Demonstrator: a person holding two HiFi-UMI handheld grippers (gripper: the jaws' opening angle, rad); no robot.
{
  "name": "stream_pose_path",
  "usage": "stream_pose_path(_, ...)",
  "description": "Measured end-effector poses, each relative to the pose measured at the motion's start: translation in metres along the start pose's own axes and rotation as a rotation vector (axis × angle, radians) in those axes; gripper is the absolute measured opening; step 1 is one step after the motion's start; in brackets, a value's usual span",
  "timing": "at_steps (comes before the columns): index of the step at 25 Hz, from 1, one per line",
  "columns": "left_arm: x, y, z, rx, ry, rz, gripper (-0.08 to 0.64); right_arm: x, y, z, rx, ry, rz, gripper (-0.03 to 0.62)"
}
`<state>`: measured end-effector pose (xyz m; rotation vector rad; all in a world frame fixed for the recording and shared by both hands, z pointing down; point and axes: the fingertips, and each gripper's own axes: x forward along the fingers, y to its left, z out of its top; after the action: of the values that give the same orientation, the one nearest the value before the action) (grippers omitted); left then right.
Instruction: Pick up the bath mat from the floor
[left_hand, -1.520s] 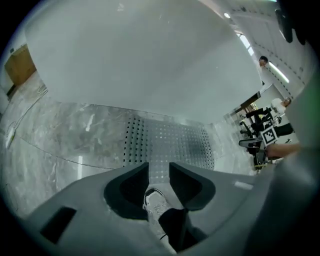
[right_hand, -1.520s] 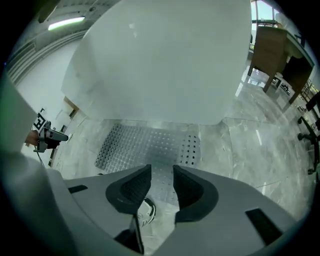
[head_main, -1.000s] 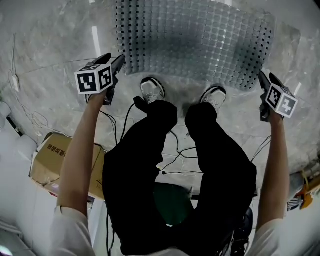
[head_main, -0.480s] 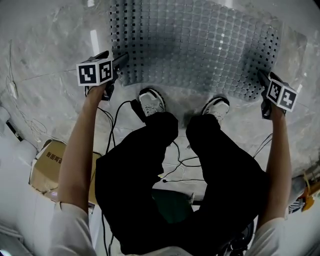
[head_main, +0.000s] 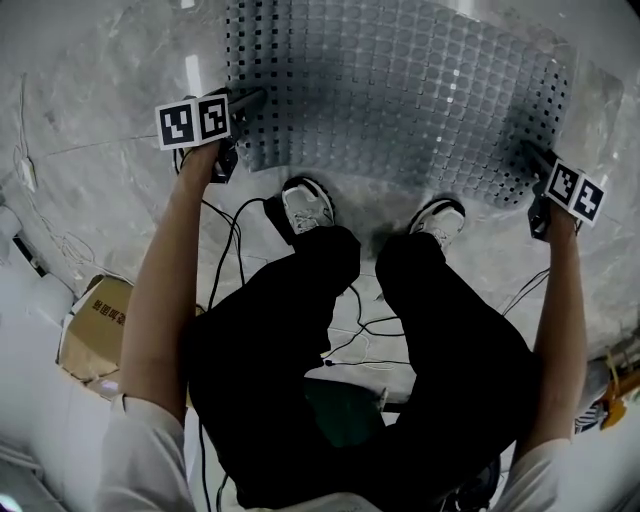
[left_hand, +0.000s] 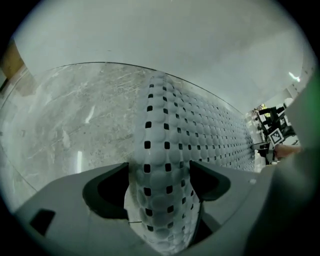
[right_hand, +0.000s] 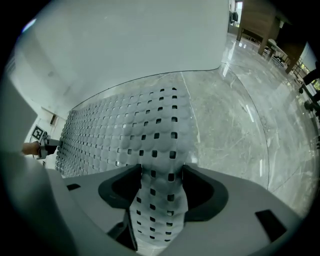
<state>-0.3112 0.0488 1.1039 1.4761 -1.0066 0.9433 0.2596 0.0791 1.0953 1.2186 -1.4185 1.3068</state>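
Currently, the grey perforated bath mat (head_main: 400, 90) lies spread on the marble floor (head_main: 100, 90) on the far side of the person's shoes (head_main: 305, 205), and its near edge is closer to them than a second ago.

Left gripper (head_main: 250, 100): positioned at the mat's near left corner. Its own view shows a raised fold of the corner standing between the jaws and filling the gap. The jaws have just been opening and now stand wide. No squeeze on the fold is evident.

Right gripper (head_main: 530, 158): positioned at the mat's near right corner. Its own view shows the same condition, with a bunched strip of mat between jaws that have just been opening and now stand wide apart.

Changes against the earlier frames:
- Both grippers have come down toward the floor and sit farther from the person's body in the head view.
- The left marker cube (head_main: 193, 121) is now level with the mat's left edge.
- More of the mat reads as flat and spread, and its right edge reaches farther right.

Other items noted:
- Loose cables (head_main: 235, 230) run over the floor near the left shoe.
- A cardboard box (head_main: 95, 325) sits at the near left.
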Motion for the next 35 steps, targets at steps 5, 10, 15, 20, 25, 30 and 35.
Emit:
stream_pose_path(5, -0.001, -0.009, 0.0, -0.027, 0.043, 0.009, 0.312, -0.004, 0.011, 0.003, -0.049, 0.018, 0.012, 0.2)
stream_pose_path(10, -0.014, -0.026, 0.004, 0.02, 0.066, 0.036, 0.214, -0.021, 0.026, 0.008, -0.067, -0.019, 0.04, 0.136)
stream_pose_path(15, -0.034, -0.049, 0.004, 0.069, 0.099, 0.036, 0.137, -0.044, 0.048, 0.008, -0.118, 0.002, 0.062, 0.082)
stream_pose_path(20, -0.062, -0.077, 0.011, 0.087, 0.113, 0.008, 0.124, -0.074, 0.071, 0.015, -0.145, 0.021, 0.091, 0.075)
stream_pose_path(25, -0.096, -0.119, 0.017, 0.103, 0.131, -0.051, 0.112, -0.112, 0.098, 0.019, -0.181, 0.034, 0.111, 0.067)
stream_pose_path(30, -0.123, -0.152, 0.024, 0.125, 0.159, -0.086, 0.092, -0.147, 0.139, 0.028, -0.254, 0.037, 0.154, 0.063)
stream_pose_path(35, -0.143, -0.186, 0.029, 0.141, 0.174, -0.121, 0.083, -0.173, 0.164, 0.031, -0.313, 0.046, 0.163, 0.061)
